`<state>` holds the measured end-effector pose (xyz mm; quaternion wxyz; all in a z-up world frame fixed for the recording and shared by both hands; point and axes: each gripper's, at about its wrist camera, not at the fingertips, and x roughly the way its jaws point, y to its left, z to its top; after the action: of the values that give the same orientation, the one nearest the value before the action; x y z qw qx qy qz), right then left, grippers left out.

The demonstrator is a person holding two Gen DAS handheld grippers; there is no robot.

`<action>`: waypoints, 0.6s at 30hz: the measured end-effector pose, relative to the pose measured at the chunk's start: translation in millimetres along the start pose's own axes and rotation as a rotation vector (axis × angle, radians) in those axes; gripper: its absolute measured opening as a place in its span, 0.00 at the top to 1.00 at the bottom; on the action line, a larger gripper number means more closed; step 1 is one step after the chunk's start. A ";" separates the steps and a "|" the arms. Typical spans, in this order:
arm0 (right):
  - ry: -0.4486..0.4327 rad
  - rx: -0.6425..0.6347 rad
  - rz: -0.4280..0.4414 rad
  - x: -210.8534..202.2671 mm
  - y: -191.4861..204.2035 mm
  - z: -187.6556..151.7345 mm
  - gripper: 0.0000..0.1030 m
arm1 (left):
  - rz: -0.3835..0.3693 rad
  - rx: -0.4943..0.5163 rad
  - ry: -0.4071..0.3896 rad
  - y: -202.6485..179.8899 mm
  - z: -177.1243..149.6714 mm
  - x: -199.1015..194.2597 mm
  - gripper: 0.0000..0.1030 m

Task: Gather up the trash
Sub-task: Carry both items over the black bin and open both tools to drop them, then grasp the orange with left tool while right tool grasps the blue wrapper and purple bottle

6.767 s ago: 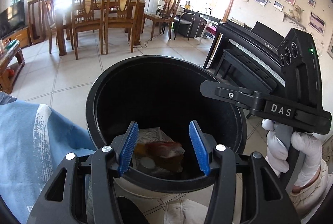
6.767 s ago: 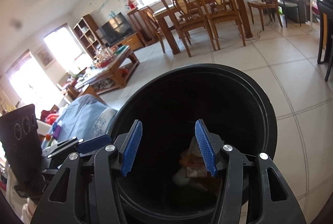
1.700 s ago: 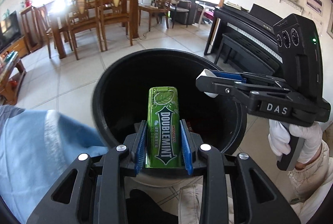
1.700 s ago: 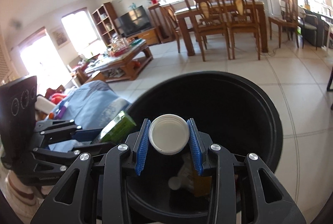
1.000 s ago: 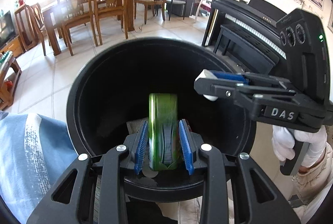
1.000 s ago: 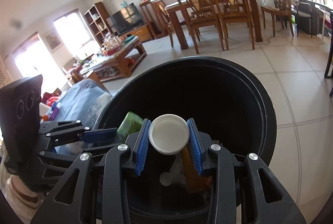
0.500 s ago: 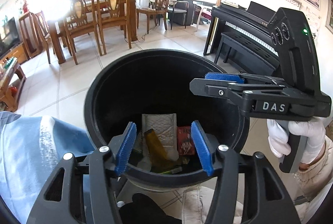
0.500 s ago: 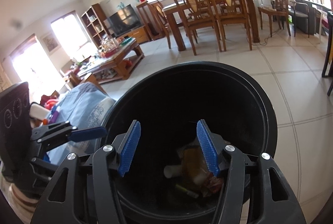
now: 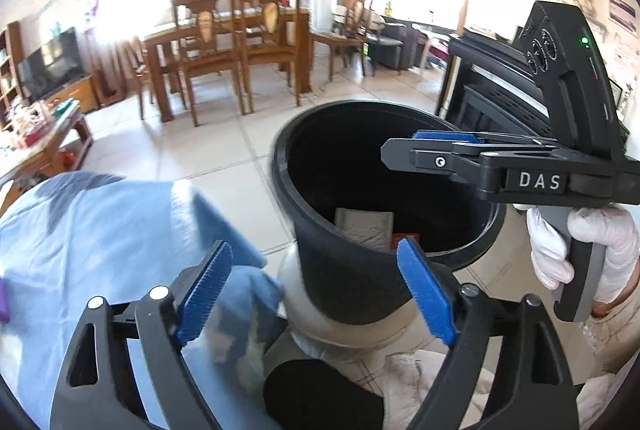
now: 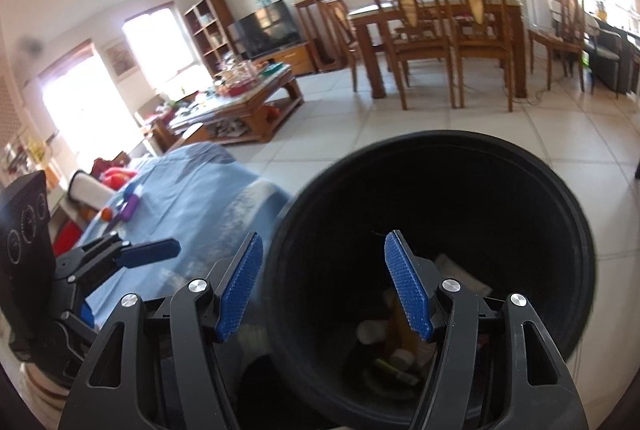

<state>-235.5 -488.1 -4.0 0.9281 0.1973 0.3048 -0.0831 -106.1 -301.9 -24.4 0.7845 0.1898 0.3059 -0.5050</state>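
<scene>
A black round trash bin (image 9: pixel 352 270) stands on the tiled floor; in the right wrist view its rim (image 10: pixel 580 238) fills the lower right. Wrappers and other trash (image 9: pixel 362 226) lie at its bottom, also seen in the right wrist view (image 10: pixel 394 346). My left gripper (image 9: pixel 316 290) is open and empty, in front of the bin's near wall, toward its left. My right gripper (image 10: pixel 324 286) is open and empty over the bin's left rim; it shows from the side in the left wrist view (image 9: pixel 444 146). The left gripper shows at the left of the right wrist view (image 10: pixel 152 254).
A surface under a blue cloth (image 9: pixel 100 230) lies left of the bin, with small purple and orange items (image 10: pixel 128 208) on it. A black piano (image 9: pixel 492 98) stands behind the bin. A dining table with chairs (image 9: pixel 232 46) and a coffee table (image 10: pixel 240 102) stand further off.
Both grippers have let go: the green gum pack and the white cap dropped into the bin. Both now stand open and have swung left, away from the bin's middle.
</scene>
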 end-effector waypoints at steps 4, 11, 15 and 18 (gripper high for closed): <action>0.017 -0.052 0.037 12.9 37.5 3.1 0.34 | 0.037 -0.052 -0.014 22.8 -13.5 -20.1 0.17; 0.048 -0.139 0.101 40.9 109.4 7.5 0.34 | 0.117 -0.158 -0.033 70.8 -40.1 -55.5 0.16; 0.072 -0.184 0.138 59.7 150.8 8.1 0.34 | 0.159 -0.222 -0.046 100.6 -56.2 -74.4 0.16; 0.090 -0.216 0.167 77.6 182.9 8.7 0.34 | 0.188 -0.269 -0.049 122.9 -69.3 -87.3 0.16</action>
<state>-118.6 -328.1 13.7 0.9330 0.1244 0.3358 0.0367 -40.9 -149.4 -18.4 0.8538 0.0987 0.3324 -0.3883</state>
